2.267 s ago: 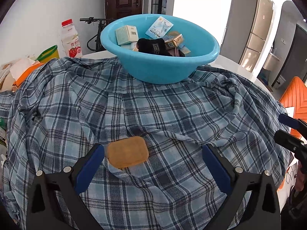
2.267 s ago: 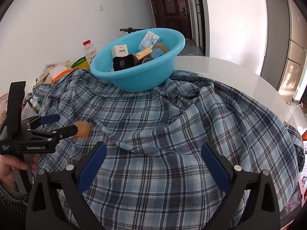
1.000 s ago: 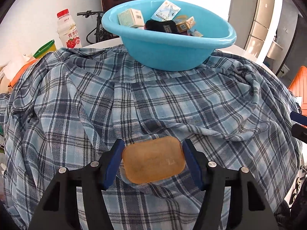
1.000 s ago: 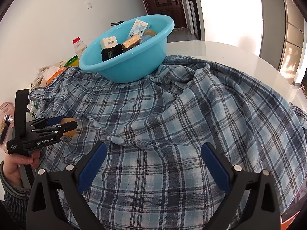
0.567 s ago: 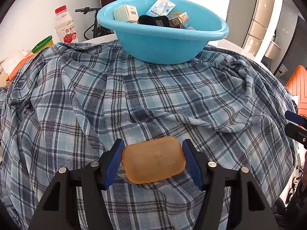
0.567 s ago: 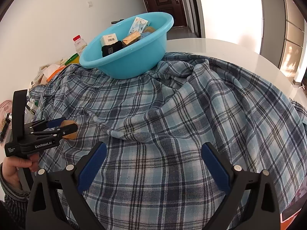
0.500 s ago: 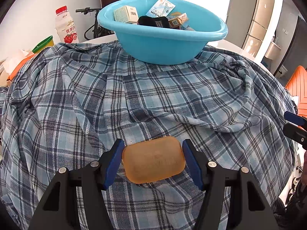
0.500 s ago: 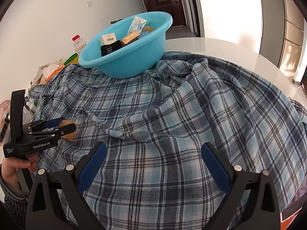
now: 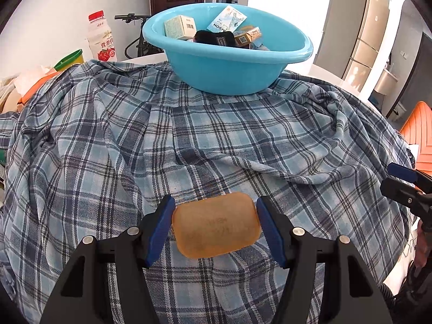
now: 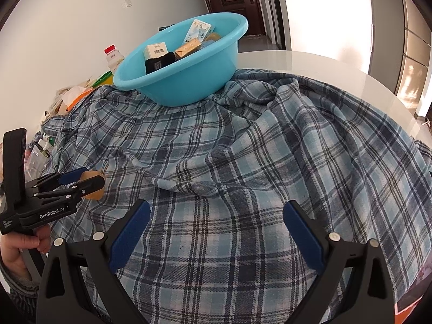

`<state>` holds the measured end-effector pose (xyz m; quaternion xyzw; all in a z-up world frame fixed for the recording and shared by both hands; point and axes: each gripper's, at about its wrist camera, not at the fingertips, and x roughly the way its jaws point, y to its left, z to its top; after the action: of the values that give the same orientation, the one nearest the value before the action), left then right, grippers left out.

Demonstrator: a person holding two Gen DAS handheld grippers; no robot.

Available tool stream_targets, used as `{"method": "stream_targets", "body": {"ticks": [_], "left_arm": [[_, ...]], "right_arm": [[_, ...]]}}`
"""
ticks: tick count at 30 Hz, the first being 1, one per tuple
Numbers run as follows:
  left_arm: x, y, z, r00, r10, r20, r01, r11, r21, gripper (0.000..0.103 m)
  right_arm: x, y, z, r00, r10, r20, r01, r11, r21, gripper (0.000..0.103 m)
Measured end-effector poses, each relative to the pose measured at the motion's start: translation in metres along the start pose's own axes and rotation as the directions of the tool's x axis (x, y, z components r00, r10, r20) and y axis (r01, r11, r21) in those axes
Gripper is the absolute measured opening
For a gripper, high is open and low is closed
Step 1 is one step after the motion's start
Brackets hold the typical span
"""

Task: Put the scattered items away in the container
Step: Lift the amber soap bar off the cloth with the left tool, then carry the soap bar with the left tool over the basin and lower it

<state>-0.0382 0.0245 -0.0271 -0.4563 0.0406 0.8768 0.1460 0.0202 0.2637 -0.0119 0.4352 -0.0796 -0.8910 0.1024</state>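
My left gripper (image 9: 214,225) is shut on an amber bar of soap (image 9: 216,224) and holds it above the blue plaid cloth (image 9: 189,135). The soap also shows in the right wrist view (image 10: 93,186), between the left gripper's fingers at the far left. A light blue basin (image 9: 229,67) stands at the far side of the cloth; it holds small boxes, a packet and a black item. It shows in the right wrist view too (image 10: 186,81). My right gripper (image 10: 216,229) is open and empty, low over the near part of the cloth.
A red-capped drink bottle (image 9: 101,40) and a yellow-green cup (image 9: 68,59) stand at the back left, by orange and white clutter. The white round table (image 10: 337,73) is bare at the right. An orange chair (image 9: 418,132) is at the right edge.
My left gripper closed on the soap and lifted it off the cloth, and now carries it a little closer to the basin. My right gripper has stayed open and moved little.
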Motion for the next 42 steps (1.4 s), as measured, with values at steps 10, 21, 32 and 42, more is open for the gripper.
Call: {"method": "stream_targets", "body": {"ticks": [10, 21, 32, 42], "left_arm": [[-0.001, -0.002, -0.001, 1.000, 0.001, -0.002, -0.001, 1.000, 0.001, 0.065], [-0.040, -0.008, 0.007, 0.997, -0.004, 0.082, 0.004, 1.000, -0.002, 0.065], [-0.084, -0.025, 0.013, 0.985, -0.039, 0.169, 0.031, 0.998, 0.046, 0.065], [-0.086, -0.021, 0.043, 0.978, 0.016, 0.206, -0.031, 0.997, 0.070, 0.065]], "right_arm": [[0.000, -0.002, -0.002, 1.000, 0.002, -0.002, -0.002, 1.000, 0.011, 0.098], [-0.037, 0.009, 0.008, 0.994, -0.006, 0.110, 0.008, 1.000, -0.016, 0.098], [-0.071, 0.034, 0.016, 0.978, 0.014, 0.207, 0.009, 0.994, -0.108, 0.098], [-0.079, 0.046, 0.049, 0.959, 0.014, 0.282, 0.042, 0.981, -0.190, 0.098]]}}
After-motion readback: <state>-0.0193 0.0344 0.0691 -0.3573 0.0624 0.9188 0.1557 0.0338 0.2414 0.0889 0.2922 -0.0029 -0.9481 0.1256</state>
